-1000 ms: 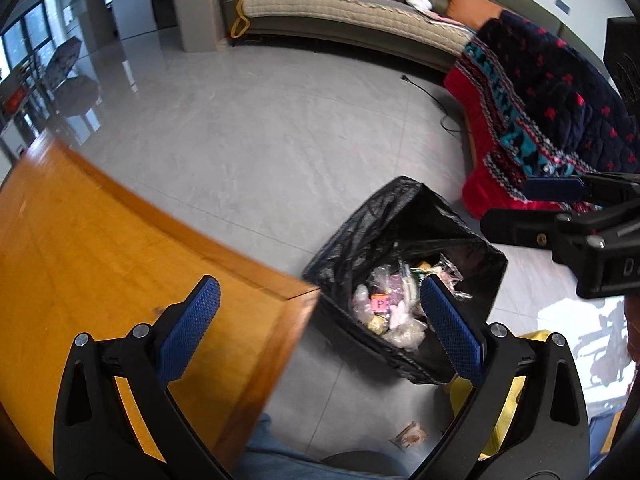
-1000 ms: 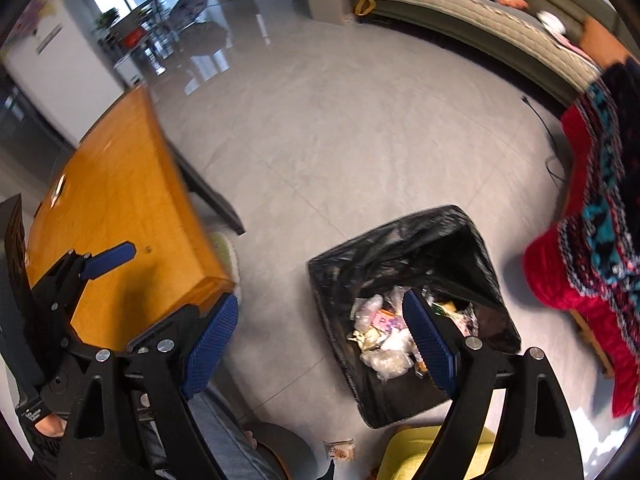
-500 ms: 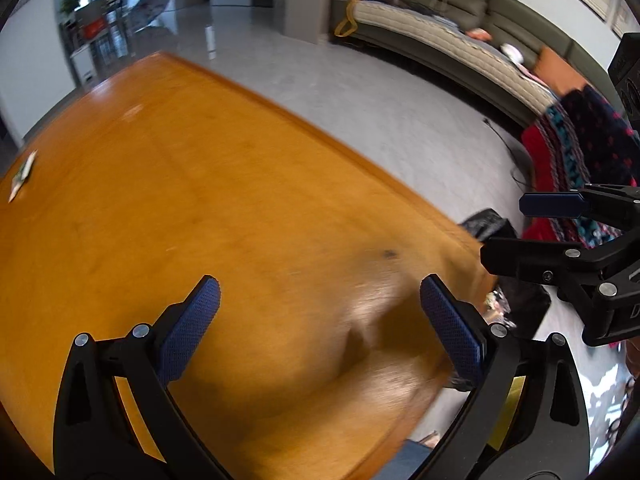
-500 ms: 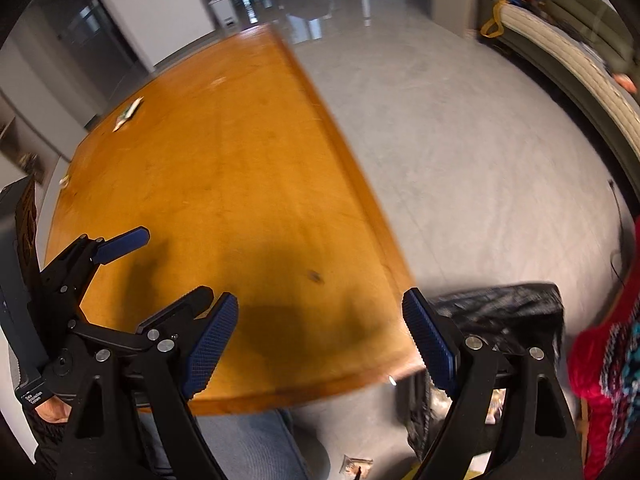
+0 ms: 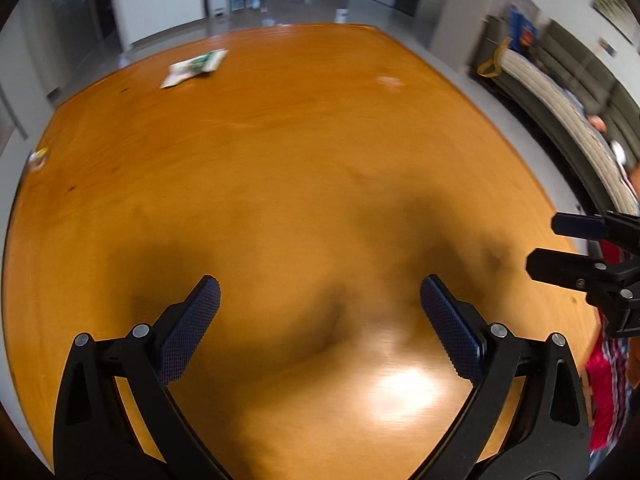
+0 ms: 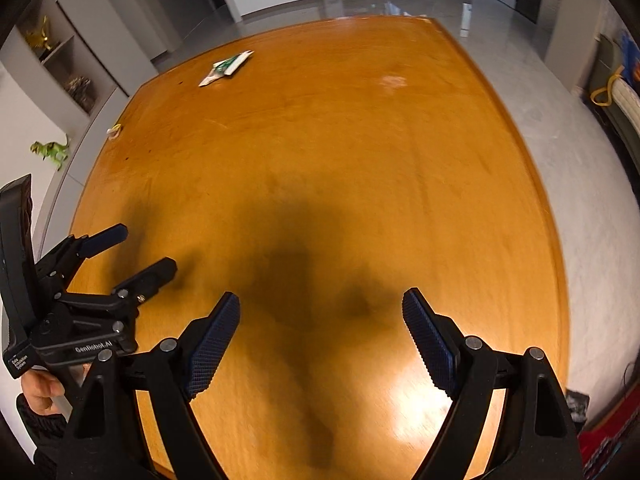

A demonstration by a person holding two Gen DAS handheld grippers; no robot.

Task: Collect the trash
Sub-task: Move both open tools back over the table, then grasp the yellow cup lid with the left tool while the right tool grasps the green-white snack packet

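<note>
A white and green wrapper [image 5: 195,66] [image 6: 226,67] lies flat near the far left corner of the orange wooden table [image 5: 304,168] [image 6: 340,152]. A small yellowish scrap [image 5: 39,157] [image 6: 114,130] sits at the table's left edge. My left gripper [image 5: 320,300] hangs open over the near part of the table with nothing between its fingers. My right gripper [image 6: 320,312] is open and empty too, beside it on the right. Each gripper shows in the other's view: the left gripper [image 6: 136,248] and the right gripper [image 5: 556,244]. The trash bag is out of sight.
A sofa [image 5: 568,92] with a blanket runs along the right wall. Grey tiled floor [image 6: 580,152] lies to the right of the table. A shelf with a green toy dinosaur [image 6: 52,149] stands at the left. A hand [image 6: 40,390] holds the left gripper.
Both grippers swung away from the black trash bag on the floor and now hang over the wooden table, still open. The wrapper and the scrap came into view.
</note>
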